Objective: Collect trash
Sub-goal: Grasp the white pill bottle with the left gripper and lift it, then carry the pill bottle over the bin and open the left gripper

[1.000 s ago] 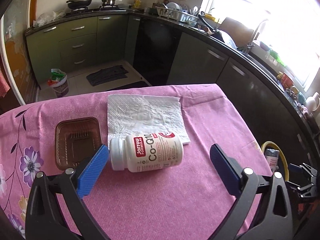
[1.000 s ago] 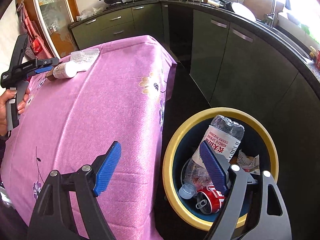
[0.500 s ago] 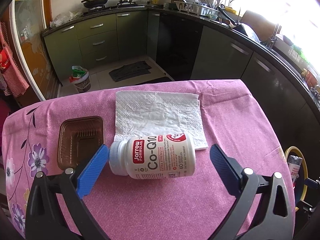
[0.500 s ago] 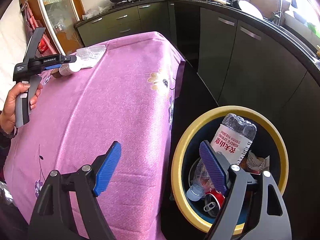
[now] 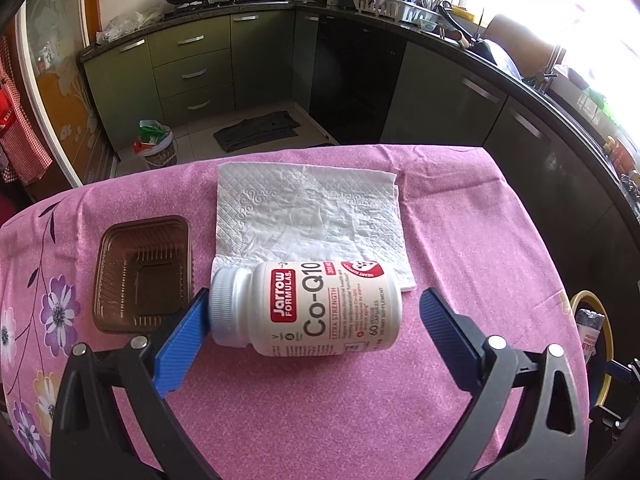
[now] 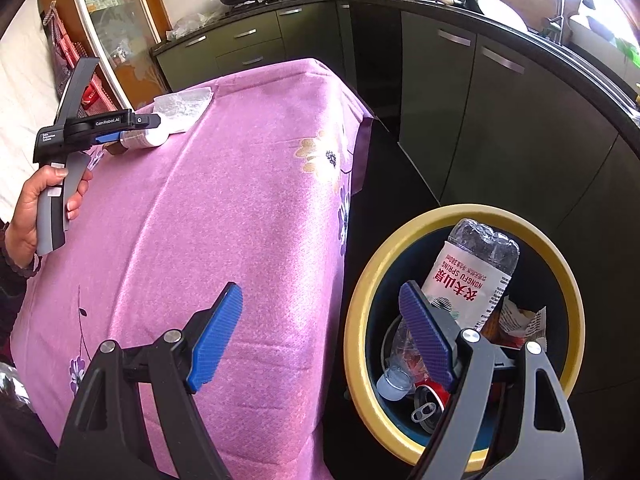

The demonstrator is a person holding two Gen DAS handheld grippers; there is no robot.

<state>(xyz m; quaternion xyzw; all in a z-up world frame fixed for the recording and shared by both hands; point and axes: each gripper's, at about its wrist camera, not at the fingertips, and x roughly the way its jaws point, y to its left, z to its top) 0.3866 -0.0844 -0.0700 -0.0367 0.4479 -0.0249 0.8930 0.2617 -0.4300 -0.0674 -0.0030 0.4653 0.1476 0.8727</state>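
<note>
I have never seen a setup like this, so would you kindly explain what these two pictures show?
A person holds a two-finger gripper in each hand, and each gripper carries a camera looking along its blue fingers. In the left camera's picture, the open left gripper straddles a white Co-Q10 bottle lying on the pink tablecloth, beside a paper napkin and a brown plastic tray. In the right camera's picture, the right gripper is open and empty beside the yellow-rimmed bin, which holds a water bottle.
</note>
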